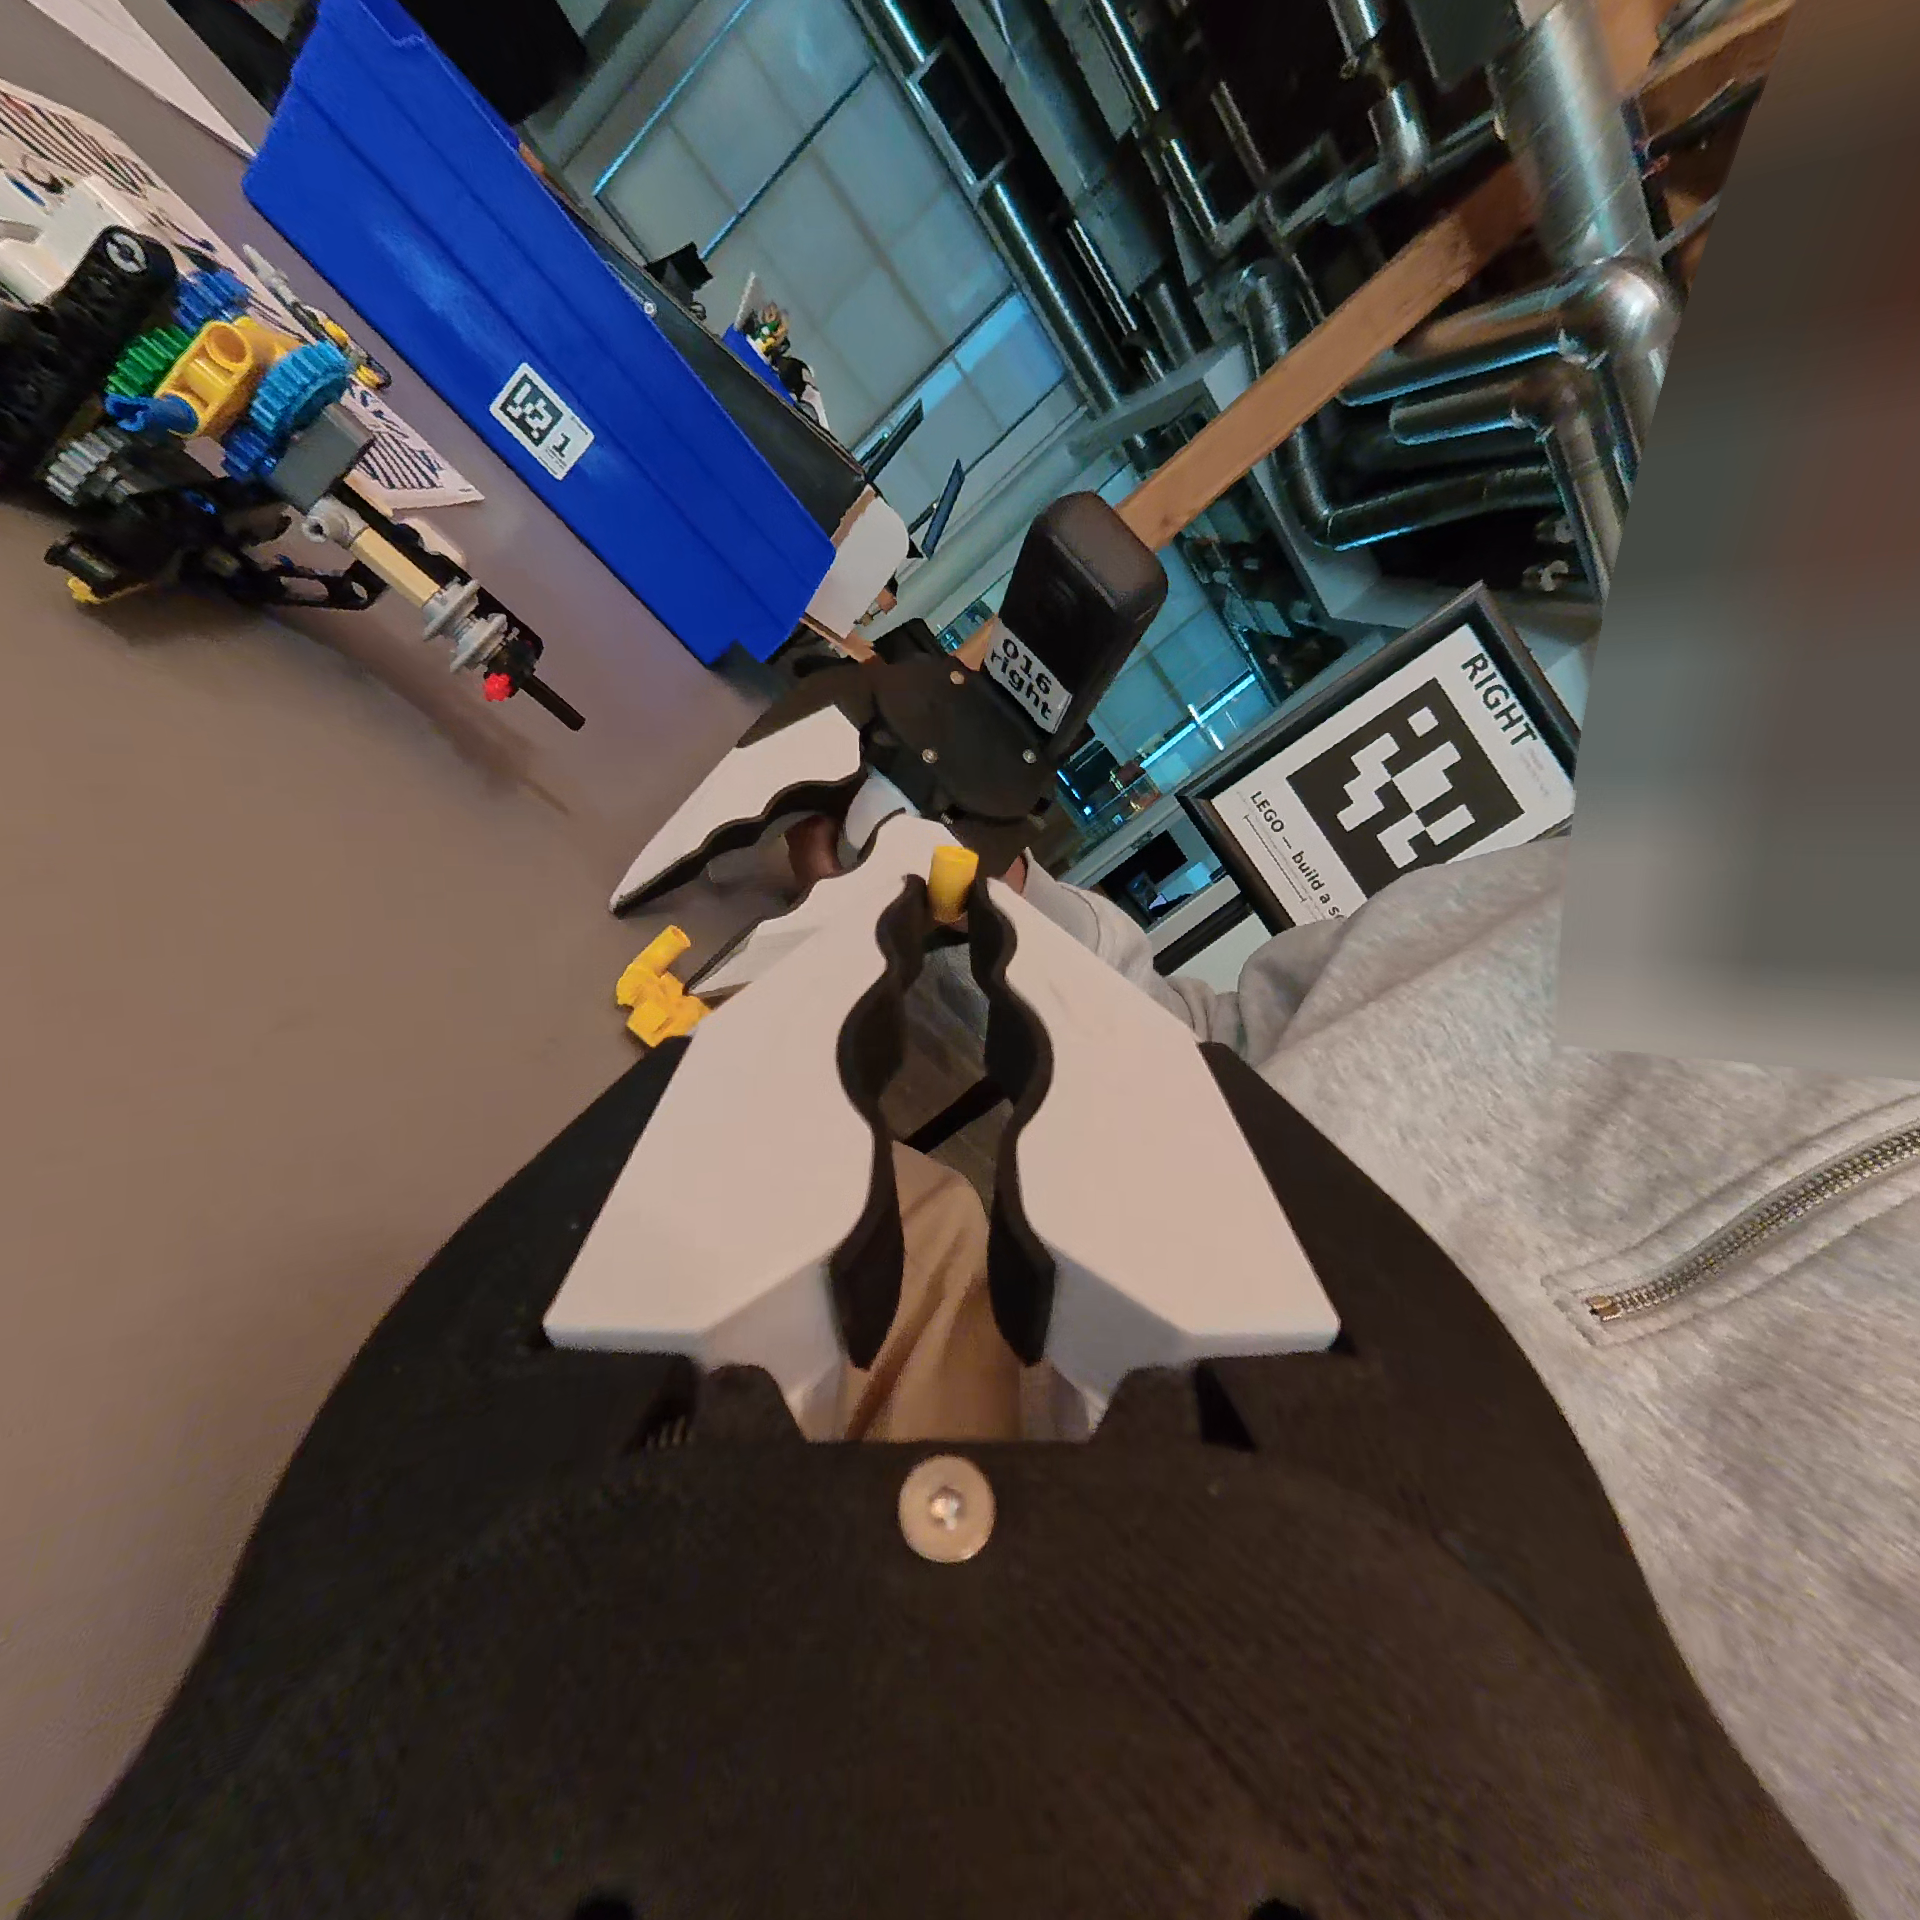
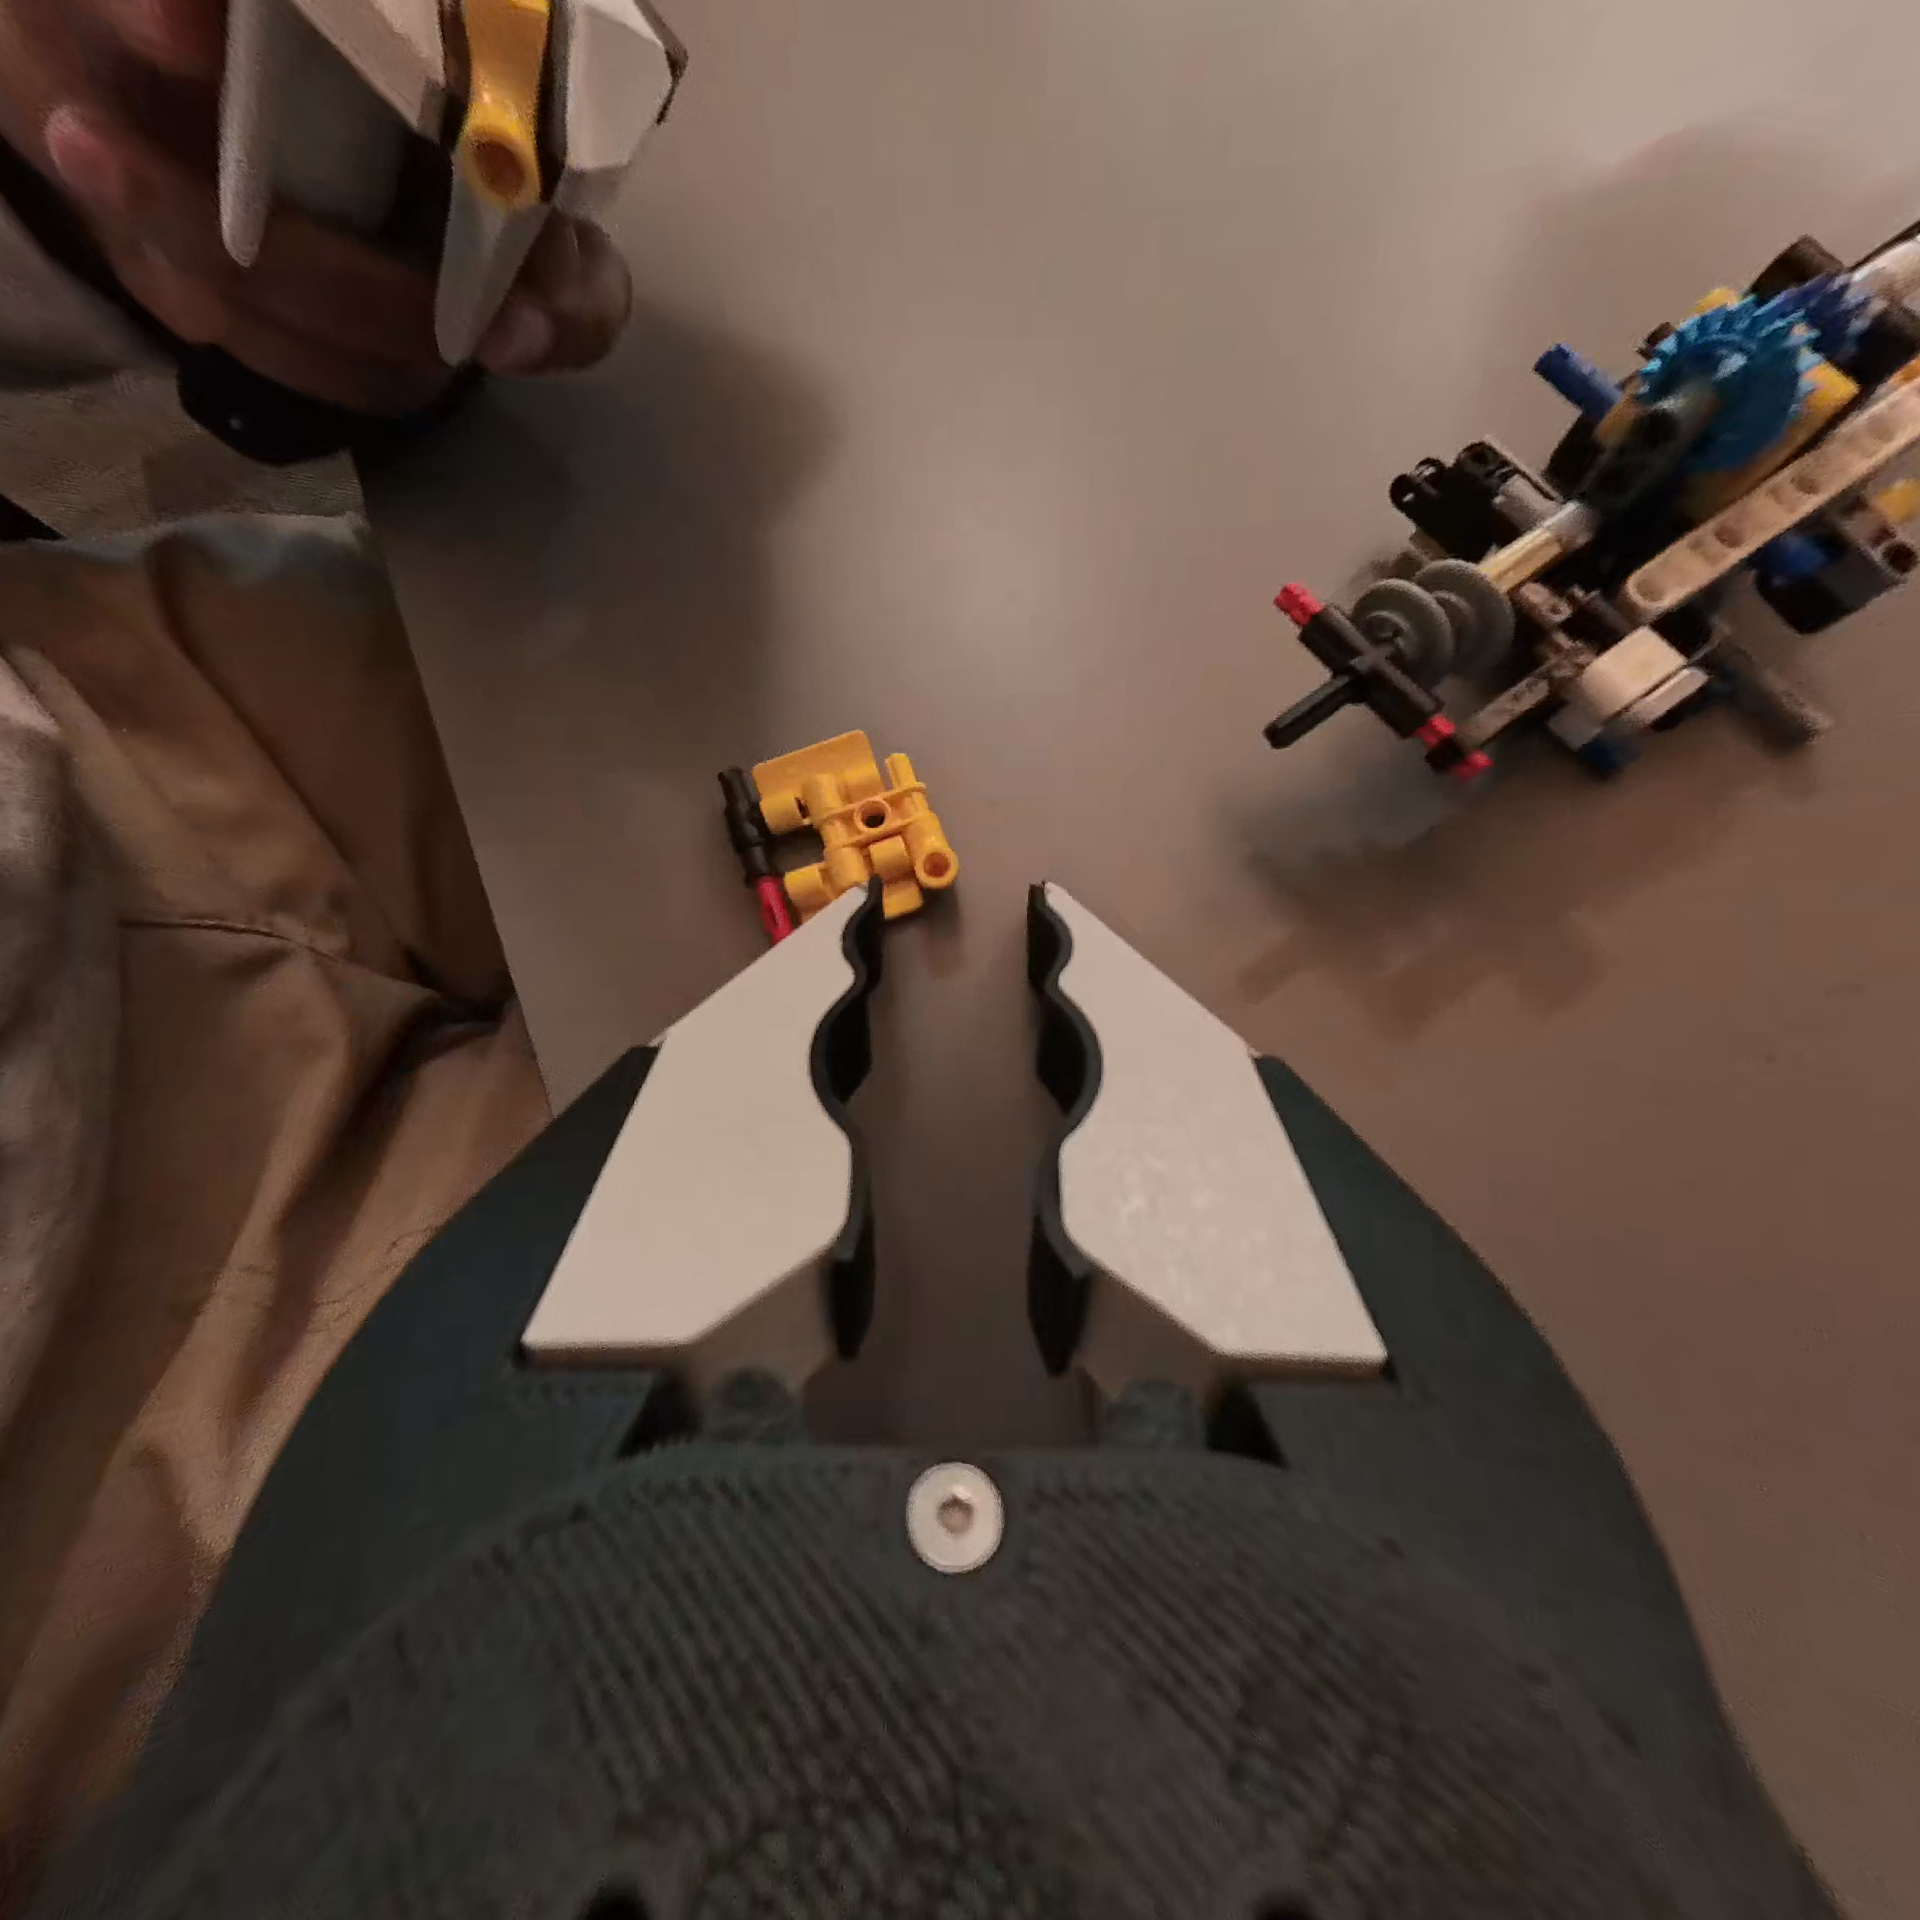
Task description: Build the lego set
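My left gripper (image 1: 948,902) is shut on a small yellow lego connector (image 1: 952,869), held above the table near its front edge; it also shows in the right wrist view (image 2: 499,135) at the top left. My right gripper (image 2: 954,902) is open and empty, low over the grey table (image 2: 1039,468), with its left fingertip next to a yellow lego sub-assembly (image 2: 852,821) that carries a black and red pin. That sub-assembly also shows in the left wrist view (image 1: 652,987). The partly built lego vehicle (image 2: 1621,561) with blue gears lies to the right; in the left wrist view (image 1: 208,436) it is at the far left.
A blue bin (image 1: 540,343) stands on the table behind the vehicle. A printed instruction sheet (image 1: 62,177) lies under and behind the vehicle. A framed sign (image 1: 1392,769) stands at the right. A person's grey sleeve (image 1: 1558,1143) and tan trousers (image 2: 208,935) are at the table's edge. About 11 cm separates my left fingertips from my right.
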A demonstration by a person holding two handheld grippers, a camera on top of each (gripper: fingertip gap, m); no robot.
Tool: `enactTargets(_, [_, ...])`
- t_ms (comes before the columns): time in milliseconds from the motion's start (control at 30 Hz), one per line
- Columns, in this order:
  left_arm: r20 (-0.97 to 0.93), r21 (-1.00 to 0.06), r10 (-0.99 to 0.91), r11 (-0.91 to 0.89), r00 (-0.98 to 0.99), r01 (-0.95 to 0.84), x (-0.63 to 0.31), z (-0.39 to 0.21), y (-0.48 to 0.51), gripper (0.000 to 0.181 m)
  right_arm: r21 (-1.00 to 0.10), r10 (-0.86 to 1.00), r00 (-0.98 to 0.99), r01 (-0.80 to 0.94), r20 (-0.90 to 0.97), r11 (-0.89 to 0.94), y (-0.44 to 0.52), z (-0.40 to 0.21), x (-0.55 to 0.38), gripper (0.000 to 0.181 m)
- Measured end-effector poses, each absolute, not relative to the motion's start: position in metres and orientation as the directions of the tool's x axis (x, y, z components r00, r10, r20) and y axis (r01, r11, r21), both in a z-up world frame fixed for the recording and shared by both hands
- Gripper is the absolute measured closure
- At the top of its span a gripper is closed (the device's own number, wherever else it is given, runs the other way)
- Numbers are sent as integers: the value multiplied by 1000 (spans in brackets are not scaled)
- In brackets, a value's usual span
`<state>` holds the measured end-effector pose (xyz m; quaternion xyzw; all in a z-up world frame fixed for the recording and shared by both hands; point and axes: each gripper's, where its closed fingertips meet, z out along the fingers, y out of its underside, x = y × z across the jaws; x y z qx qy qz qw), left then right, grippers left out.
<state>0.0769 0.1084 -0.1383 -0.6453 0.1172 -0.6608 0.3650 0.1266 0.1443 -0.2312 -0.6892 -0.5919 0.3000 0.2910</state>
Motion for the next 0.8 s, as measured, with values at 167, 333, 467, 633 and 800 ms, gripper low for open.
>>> enactTargets(167, [766,-628,-636,-710,93,317,79,-139,107,177,-758,992,66,640,-104,-122,143,-230,123,154])
enactTargets(333, [766,-629,-636,-715,91,306,80,-140,106,176,-765,993,49,634,-111,-117,144,-228,121,156])
enactTargets(467, [765,-632,-637,-715,95,300,81,-141,105,176,-775,991,48,618,-127,-129,145,-225,121,156])
enactTargets(633, [764,-634,-637,-713,101,298,81,-141,106,176,-765,993,47,634,-110,-115,145,-229,121,162])
enactTargets(800, [762,-637,-639,-710,107,301,81,-141,106,177,-759,997,59,647,-49,-76,145,-231,117,174])
